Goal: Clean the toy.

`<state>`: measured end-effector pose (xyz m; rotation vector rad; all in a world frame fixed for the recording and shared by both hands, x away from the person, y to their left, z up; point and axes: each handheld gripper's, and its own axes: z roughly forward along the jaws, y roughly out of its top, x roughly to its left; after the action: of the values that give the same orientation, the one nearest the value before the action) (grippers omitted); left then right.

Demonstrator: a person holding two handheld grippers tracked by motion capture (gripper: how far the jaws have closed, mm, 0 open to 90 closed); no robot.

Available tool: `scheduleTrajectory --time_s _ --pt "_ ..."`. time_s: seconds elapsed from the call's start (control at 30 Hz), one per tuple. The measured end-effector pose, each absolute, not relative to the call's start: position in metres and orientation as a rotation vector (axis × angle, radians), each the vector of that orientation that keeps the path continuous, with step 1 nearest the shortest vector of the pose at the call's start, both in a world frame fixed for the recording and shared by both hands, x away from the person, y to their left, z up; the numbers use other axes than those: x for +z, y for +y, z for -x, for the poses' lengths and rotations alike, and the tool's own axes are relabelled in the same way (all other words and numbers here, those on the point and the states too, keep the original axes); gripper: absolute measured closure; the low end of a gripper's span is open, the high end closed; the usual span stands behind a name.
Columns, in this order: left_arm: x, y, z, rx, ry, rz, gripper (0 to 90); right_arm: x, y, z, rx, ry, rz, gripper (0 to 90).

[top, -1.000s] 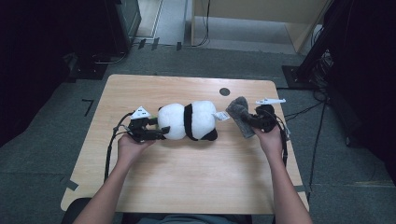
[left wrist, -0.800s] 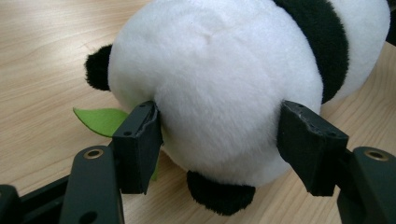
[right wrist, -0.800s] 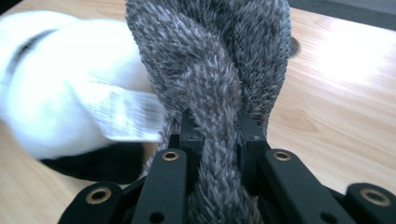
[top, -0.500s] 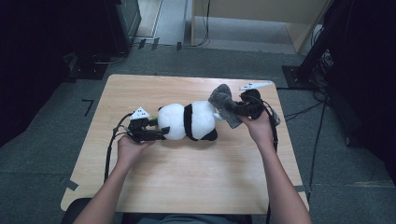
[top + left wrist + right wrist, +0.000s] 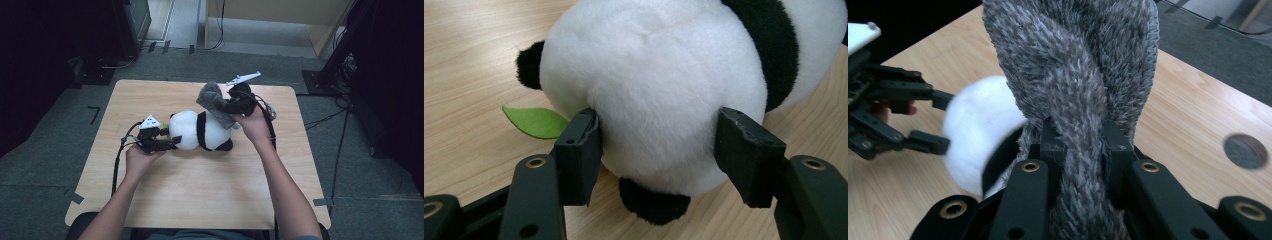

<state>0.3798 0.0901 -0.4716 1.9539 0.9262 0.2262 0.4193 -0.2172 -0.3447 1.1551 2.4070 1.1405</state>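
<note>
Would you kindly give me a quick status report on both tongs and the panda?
Left tongs just closing on the plush panda's head, pads touching. Right tongs shut on grey fuzzy cloth, above panda. Table unobstructed.

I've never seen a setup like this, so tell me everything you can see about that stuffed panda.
The plush panda is white with a black band, black ears and feet, soft and furry. It lies on its side on the wooden table. The left gripper has been closing around its round white head, a green felt leaf beside it. A grey fuzzy cloth, clamped in the right gripper, hangs over its body.
</note>
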Motion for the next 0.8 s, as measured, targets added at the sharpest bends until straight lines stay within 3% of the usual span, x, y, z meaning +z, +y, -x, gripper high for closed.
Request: scheduleTrajectory --time_s 0.5,0.8 --pt "-0.47 0.091 -0.38 0.205 0.944 -1.951 45.5 -0.359 -0.132 -0.453 1.121 2.537 -1.063 78.1" --pt "-0.47 0.093 -0.38 0.184 0.971 -1.94 57.0 -0.388 -0.101 -0.471 1.145 2.584 -1.109 77.8"
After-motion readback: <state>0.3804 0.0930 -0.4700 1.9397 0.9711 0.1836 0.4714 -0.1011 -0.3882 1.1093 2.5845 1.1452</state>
